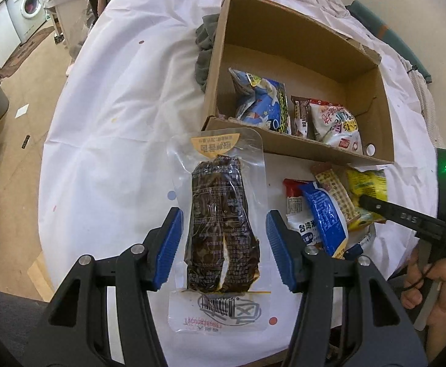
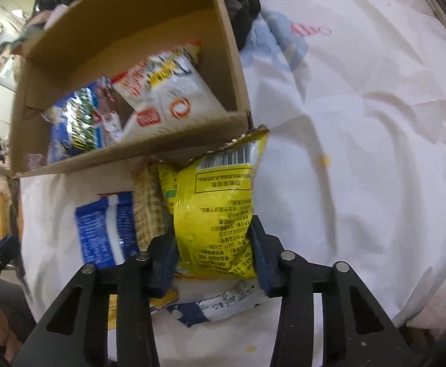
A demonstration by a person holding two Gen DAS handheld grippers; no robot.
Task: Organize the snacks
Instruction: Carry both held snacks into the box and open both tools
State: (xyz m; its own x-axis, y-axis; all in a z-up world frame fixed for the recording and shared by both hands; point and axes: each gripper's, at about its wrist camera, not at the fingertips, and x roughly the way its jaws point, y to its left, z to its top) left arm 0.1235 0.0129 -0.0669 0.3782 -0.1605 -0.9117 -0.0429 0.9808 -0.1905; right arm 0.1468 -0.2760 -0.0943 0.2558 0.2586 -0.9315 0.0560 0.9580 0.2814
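Note:
My left gripper [image 1: 223, 244] is shut on a clear vacuum pack [image 1: 223, 214] of dark food, its blue pads [image 1: 169, 244] against the pack's clear edges. The pack hangs above the white cloth, its top overlapping the front wall of the cardboard box [image 1: 299, 150]. My right gripper [image 2: 213, 257] is shut on a yellow snack bag [image 2: 216, 202], squeezed at its lower end, just in front of the box [image 2: 131, 153]. In the left wrist view the right gripper [image 1: 406, 217] reaches in from the right over the yellow bag [image 1: 369, 186].
Three packets lie in the box: a blue one [image 1: 262, 104], a brown one [image 1: 300, 116] and a white one [image 1: 336, 122]. A blue-white packet [image 2: 106, 226] and a checked packet [image 2: 148, 211] lie beside the yellow bag. White cloth [image 2: 360, 153] covers the table; dark fabric [image 1: 204, 49] sits behind the box.

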